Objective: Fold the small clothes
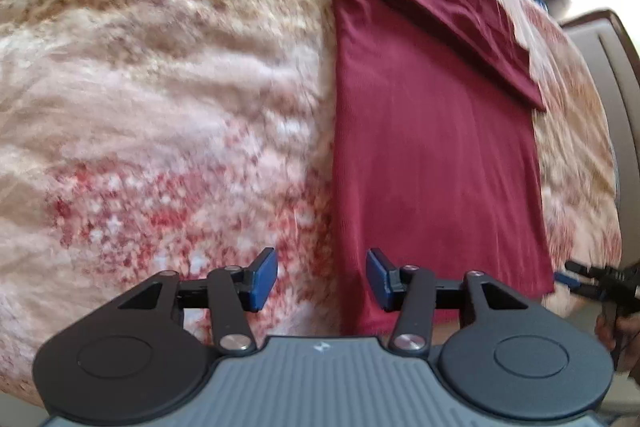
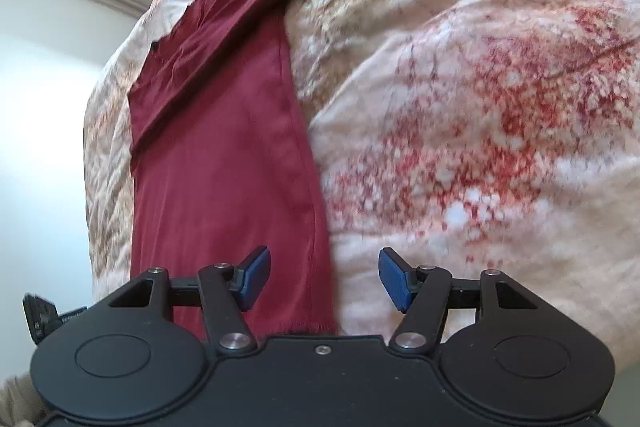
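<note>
1. Maroon garment [image 1: 432, 163] lies flat on the bed, folded lengthwise into a long narrow strip, with a sleeve laid back across its far end.
2. It rests on a cream bedspread [image 1: 160, 75] with a red and tan leafy print, and it lies close along one side edge of the bed; the rest of the bedspread stretches away bare on its other side.
3. In the left wrist view the left gripper [image 1: 322, 279] hangs over the strip's near end, its blue fingers [image 1: 264, 279] standing apart with nothing between them. The long left fold line of the cloth runs down through the gap, and the right finger is over the fabric.
4. In the right wrist view the right gripper [image 2: 322, 279] hangs over the near hem, its blue fingers [image 2: 394, 279] spread and empty; the left finger is over the cloth and the right finger over the bedspread.
5. Neither pair of fingers presses on the fabric.
6. Both views are motion-blurred.
7. At the right edge of the left view the other gripper shows, and part of a hand [image 1: 608, 331] on it.
</note>
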`<state>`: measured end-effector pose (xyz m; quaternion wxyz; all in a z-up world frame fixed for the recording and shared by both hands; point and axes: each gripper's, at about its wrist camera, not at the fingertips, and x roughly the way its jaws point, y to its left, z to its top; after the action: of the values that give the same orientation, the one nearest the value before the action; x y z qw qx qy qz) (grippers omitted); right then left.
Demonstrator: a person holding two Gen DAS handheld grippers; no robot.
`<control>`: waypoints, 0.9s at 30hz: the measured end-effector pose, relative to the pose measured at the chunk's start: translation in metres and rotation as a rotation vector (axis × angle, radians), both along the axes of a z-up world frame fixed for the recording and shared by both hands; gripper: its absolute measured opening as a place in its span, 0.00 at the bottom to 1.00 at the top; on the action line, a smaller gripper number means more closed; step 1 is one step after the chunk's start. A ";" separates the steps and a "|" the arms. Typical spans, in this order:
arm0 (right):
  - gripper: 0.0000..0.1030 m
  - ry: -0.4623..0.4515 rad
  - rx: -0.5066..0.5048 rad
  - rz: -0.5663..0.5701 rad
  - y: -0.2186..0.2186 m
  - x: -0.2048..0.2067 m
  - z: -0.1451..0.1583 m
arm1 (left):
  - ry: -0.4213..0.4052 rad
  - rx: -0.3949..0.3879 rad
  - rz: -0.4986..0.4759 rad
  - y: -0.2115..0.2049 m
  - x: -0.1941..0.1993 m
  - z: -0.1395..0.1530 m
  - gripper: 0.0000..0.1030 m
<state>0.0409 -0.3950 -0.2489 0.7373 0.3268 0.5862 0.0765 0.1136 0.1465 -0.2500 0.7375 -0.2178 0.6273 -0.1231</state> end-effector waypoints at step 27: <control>0.58 -0.442 -0.558 1.060 0.122 -0.029 0.061 | -0.371 0.336 -0.856 -0.109 -0.049 0.050 0.62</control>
<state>0.0121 -0.2732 -0.1880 0.7602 -0.2355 0.5004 0.3410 0.0643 0.0377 -0.1997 0.7447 0.2068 0.5300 -0.3489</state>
